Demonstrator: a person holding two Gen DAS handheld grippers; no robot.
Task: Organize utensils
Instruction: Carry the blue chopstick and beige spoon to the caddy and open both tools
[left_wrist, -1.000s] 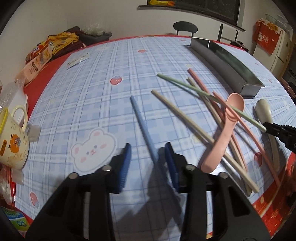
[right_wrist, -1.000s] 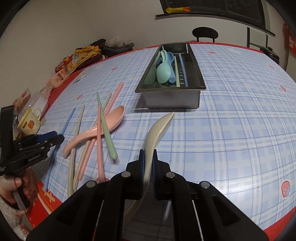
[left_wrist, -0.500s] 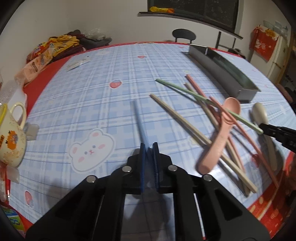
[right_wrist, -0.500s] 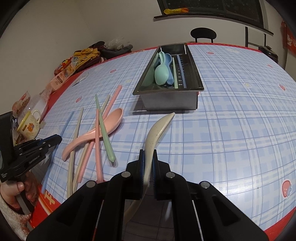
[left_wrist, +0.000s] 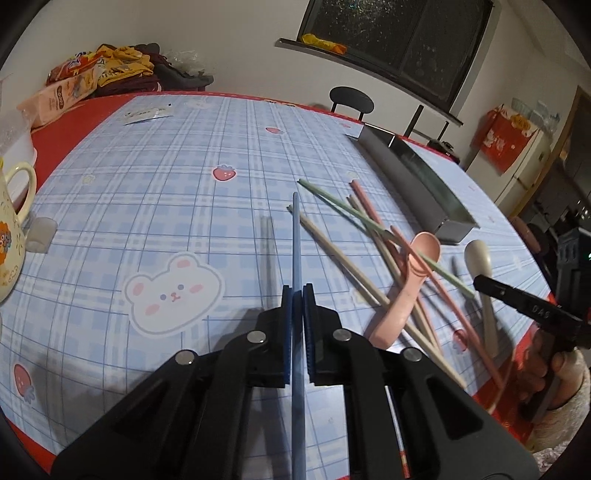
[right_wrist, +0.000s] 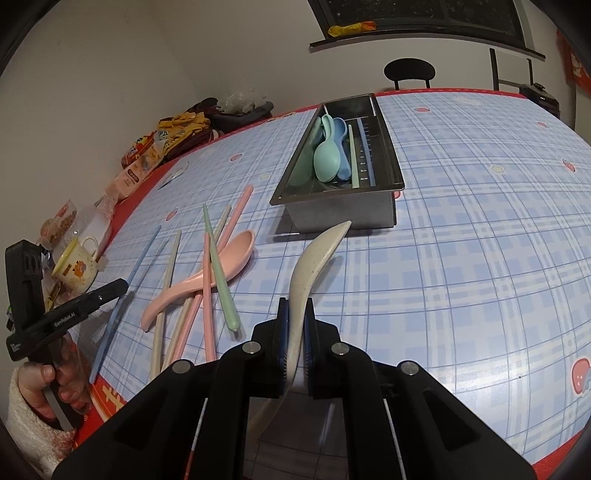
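Observation:
My left gripper (left_wrist: 297, 291) is shut on a blue chopstick (left_wrist: 296, 240) and holds it lifted above the tablecloth; the chopstick also shows in the right wrist view (right_wrist: 142, 254). My right gripper (right_wrist: 295, 306) is shut on a beige spoon (right_wrist: 314, 254), raised, its bowl pointing toward the steel tray (right_wrist: 340, 214). The tray holds green and blue spoons and chopsticks. A pink spoon (right_wrist: 218, 266), a green chopstick (right_wrist: 218, 269), pink chopsticks and beige chopsticks lie in a loose pile left of the tray.
A yellow mug (left_wrist: 7, 229) stands at the table's left edge. Snack bags and clothes (left_wrist: 96, 77) lie at the far left corner. A black chair (right_wrist: 408, 72) stands behind the table.
My left gripper closed on the blue chopstick and lifted it off the table. My right gripper has raised the beige spoon slightly.

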